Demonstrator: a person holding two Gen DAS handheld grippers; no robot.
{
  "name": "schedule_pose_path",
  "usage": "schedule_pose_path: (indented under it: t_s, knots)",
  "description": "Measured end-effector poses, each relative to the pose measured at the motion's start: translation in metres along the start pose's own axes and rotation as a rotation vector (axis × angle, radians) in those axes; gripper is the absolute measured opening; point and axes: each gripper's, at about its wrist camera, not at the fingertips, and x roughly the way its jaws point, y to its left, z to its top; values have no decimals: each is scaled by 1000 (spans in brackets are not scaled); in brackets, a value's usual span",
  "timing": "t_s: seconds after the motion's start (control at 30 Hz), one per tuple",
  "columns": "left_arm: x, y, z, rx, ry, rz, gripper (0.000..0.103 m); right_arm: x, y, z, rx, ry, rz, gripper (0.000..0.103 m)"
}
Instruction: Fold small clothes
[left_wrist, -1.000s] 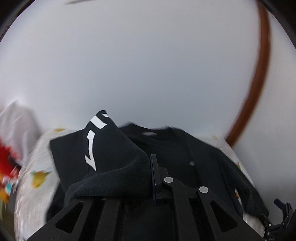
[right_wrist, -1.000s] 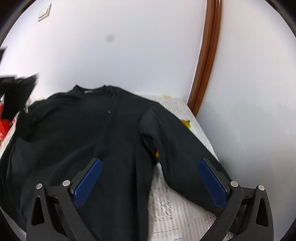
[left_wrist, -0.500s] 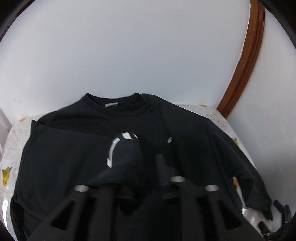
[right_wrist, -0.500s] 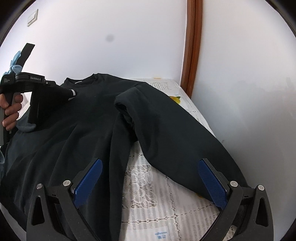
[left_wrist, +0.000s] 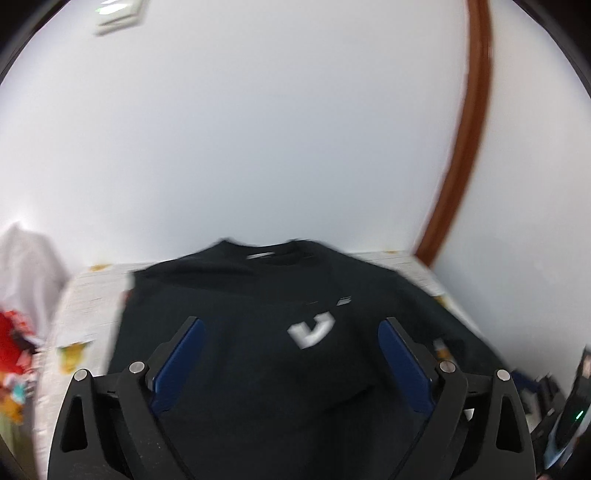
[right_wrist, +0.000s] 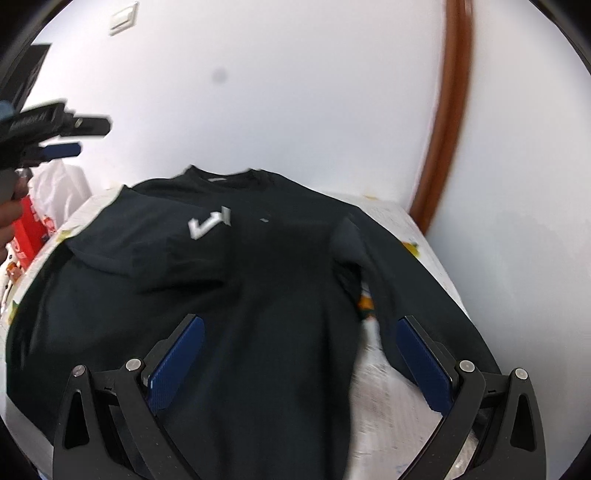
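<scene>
Left hand-held gripper (left_wrist: 290, 354) jaws have just been opening, now apart and empty, leaving the left sleeve (right_wrist: 162, 247) across the black sweatshirt (right_wrist: 280, 295) chest on the bench (right_wrist: 391, 387); right hand-held gripper (right_wrist: 299, 354) apart, right sleeve (right_wrist: 417, 280) unfolded.

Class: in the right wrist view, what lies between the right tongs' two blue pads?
The black sweatshirt, its body spread on the white patterned cloth; the open right tongs grip nothing.

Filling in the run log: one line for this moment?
left gripper: open, just released | left sleeve: folded across sweatshirt | right gripper: open, empty
</scene>
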Motion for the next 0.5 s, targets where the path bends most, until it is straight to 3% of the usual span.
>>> schedule_pose_path:
  t_s: [0.17,0.3,0.4,0.5]
  knots:
    - [-10,67,-38,-43,86,164,95,28,59,28,-65,16,81,90]
    - [-5,102,-84,-27,181,260,95,76,111,43,-137,72,169,90]
    - [-3,120,-122,-9,222,297,95,120,147,45,-165,151,227,90]
    - [-1,127,-152,4,239,308,95,159,164,48,-137,205,212,90]
